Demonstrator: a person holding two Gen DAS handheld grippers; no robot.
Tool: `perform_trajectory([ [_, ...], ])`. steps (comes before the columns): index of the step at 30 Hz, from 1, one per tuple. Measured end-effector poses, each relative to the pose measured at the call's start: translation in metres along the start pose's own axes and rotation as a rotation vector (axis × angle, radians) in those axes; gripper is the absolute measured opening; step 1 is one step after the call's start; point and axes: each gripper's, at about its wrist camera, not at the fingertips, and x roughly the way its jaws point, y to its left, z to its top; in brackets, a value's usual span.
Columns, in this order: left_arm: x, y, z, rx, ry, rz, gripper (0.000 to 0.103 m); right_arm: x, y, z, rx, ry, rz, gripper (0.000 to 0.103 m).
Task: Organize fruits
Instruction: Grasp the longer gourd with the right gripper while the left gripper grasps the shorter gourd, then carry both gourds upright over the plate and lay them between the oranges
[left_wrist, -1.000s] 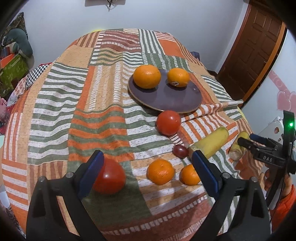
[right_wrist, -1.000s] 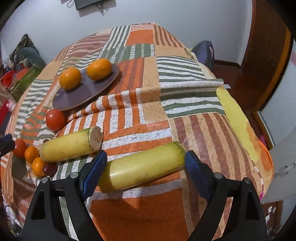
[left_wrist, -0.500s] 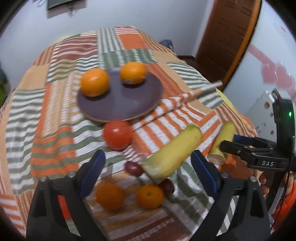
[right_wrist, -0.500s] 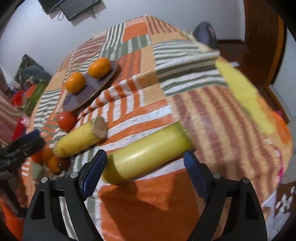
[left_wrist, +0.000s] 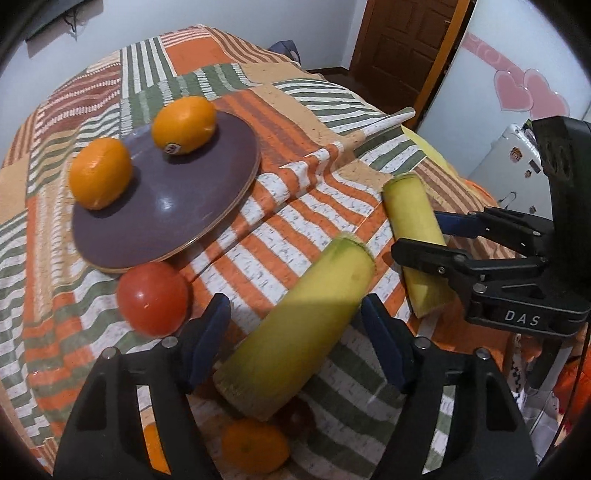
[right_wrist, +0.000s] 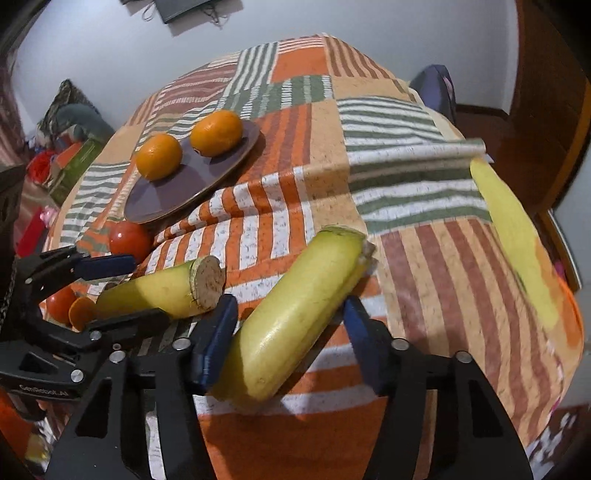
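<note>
Two yellow-green gourd pieces lie on the striped cloth. My left gripper (left_wrist: 293, 332) straddles the thicker piece (left_wrist: 314, 295). Its jaws are closing, and a sliver of cloth still shows beside the left pad. My right gripper (right_wrist: 290, 332) is closing on the slimmer piece (right_wrist: 303, 295), and both blue pads touch its sides. Each gripper shows in the other's view: the right gripper (left_wrist: 419, 234) and the left gripper (right_wrist: 146, 290). A purple plate (left_wrist: 166, 206) carries two oranges (left_wrist: 101, 171). A red tomato (left_wrist: 153, 297) sits by its rim.
Small oranges (left_wrist: 255, 450) and a dark red fruit (left_wrist: 295, 421) lie under the thick gourd's near end. A raised fold (left_wrist: 332, 147) crosses the cloth right of the plate. The cloth drops off at the right, toward a wooden door (left_wrist: 399, 44) and a white fridge (left_wrist: 506, 162).
My left gripper swung right, from the small oranges to the thick gourd piece, and its jaws narrowed. The right jaws closed in on the slim piece, which now lies at a steeper angle.
</note>
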Motion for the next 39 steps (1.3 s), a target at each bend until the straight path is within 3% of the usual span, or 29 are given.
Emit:
perform_trajectory([
  [5,0.012,0.000,0.008,-0.034,0.018,-0.014,0.057,-0.005,-0.006,0.003,-0.025,-0.007,0.006,0.039],
  [11,0.016,0.010,0.024,-0.117,0.011,-0.005,0.044,-0.010,-0.006,-0.002,-0.063,-0.001,-0.001,0.037],
  [14,0.018,0.016,0.027,-0.149,0.017,-0.025,0.044,-0.008,-0.009,-0.001,-0.052,0.011,0.007,0.037],
  [22,0.023,0.005,0.020,-0.067,0.038,0.031,0.043,0.005,-0.006,0.003,-0.053,0.050,0.000,0.040],
  [26,0.018,0.010,0.022,-0.096,0.045,0.006,0.041,0.002,-0.006,0.005,-0.033,0.031,0.005,0.035],
  [39,-0.067,0.022,0.023,-0.143,-0.153,0.031,0.039,-0.040,0.017,0.035,-0.073,-0.135,0.030,0.033],
])
